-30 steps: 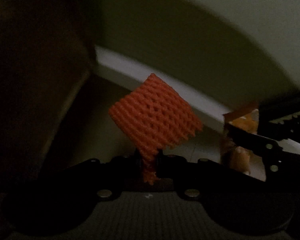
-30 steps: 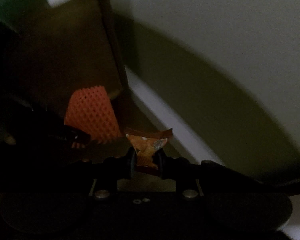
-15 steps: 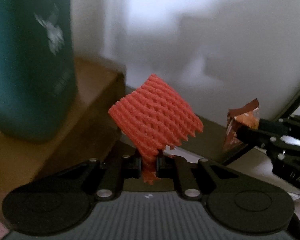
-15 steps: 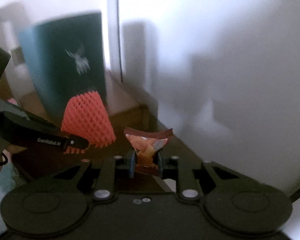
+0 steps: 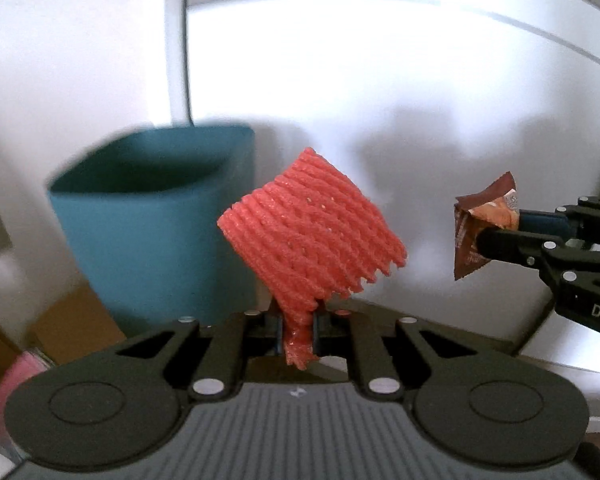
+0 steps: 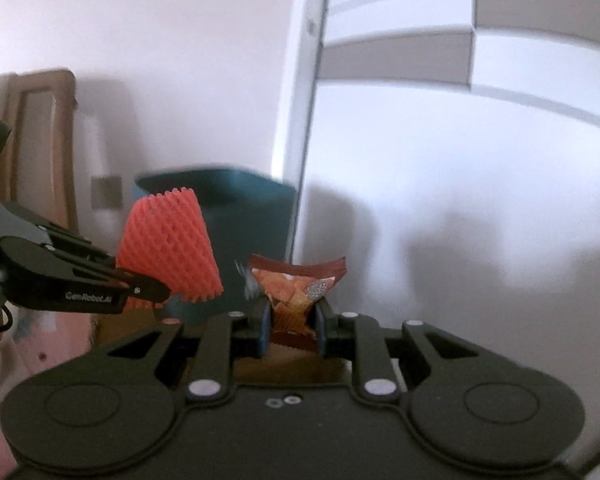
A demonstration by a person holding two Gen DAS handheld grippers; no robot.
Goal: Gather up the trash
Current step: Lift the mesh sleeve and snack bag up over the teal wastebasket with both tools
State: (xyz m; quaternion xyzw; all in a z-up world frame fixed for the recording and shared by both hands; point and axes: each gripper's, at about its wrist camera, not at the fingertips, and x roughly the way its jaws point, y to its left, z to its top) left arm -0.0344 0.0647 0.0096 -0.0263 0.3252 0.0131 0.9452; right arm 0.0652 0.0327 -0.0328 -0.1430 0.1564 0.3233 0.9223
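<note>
Left wrist view: left gripper [image 5: 298,330] clamped tight on the pinched tail of a red foam net [image 5: 312,240], mesh fanning up and forward from the jaws. Beyond and left of the jaws, a teal bin [image 5: 156,216], open top in sight, perched on a cardboard box [image 5: 72,328]. Right of the jaws, right gripper [image 5: 500,228] pinching a brown snack wrapper [image 5: 476,228]; "DA" legible on its black arm, the rest cut off. A second ago: dark frame, floor and baseboard behind the same gripped net, no bin.

Right wrist view: right gripper [image 6: 292,328] closed on the wrapper [image 6: 296,292], crumpled between the blue pads [image 6: 265,326], chip picture and a small round seal visible, print too small to read. Left of the jaws, left gripper [image 6: 156,292] marked "GenRobot.AI", carrying the net [image 6: 168,248]. Bin [image 6: 252,232] just past both, against a white wall [image 6: 460,200]. A second ago: dim floor and wall corner, wrapper already gripped, bin unseen.
</note>
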